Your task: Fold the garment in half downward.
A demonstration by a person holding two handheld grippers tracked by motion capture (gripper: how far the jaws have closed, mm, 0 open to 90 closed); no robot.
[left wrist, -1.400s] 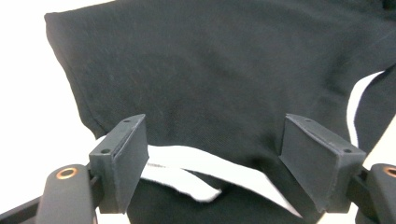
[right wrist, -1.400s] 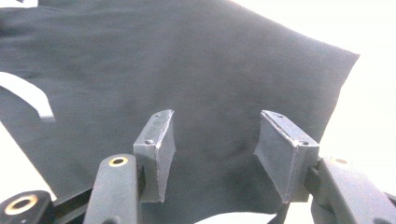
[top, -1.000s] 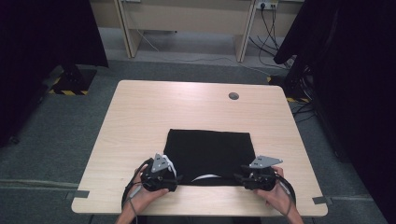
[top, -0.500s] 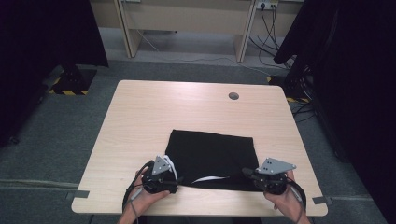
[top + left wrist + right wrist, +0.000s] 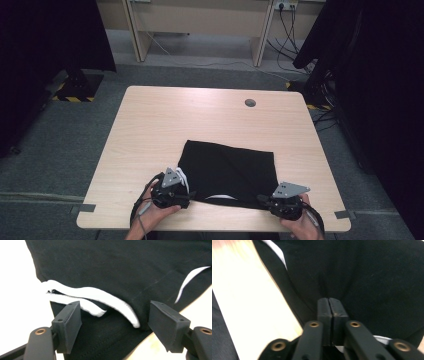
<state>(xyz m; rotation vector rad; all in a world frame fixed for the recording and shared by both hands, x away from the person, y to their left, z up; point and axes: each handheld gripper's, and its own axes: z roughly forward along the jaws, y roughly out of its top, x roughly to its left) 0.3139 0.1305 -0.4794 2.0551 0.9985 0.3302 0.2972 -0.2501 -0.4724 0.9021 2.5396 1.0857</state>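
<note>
Now the right claw [image 5: 265, 200] has just snapped together on the near hem of the black garment [image 5: 230, 170] lying on the tabletop [image 5: 150, 130]; left claw [image 5: 186, 199] stands apart around the white trim [image 5: 100, 298], not yet gripping.

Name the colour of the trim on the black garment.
White trim, clearest in the left gripper view.

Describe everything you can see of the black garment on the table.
The black garment is soft, matte knit fabric with stitched seams, lying folded flat in a rough rectangle on the near half of the wooden table. White ribbed trim curls out at its near left corner, and a thin white stripe shows along the near edge. The left gripper straddles that trim with jaws apart, the pads not pressing. The right gripper is pinched shut on the fabric at the near right corner.
</note>
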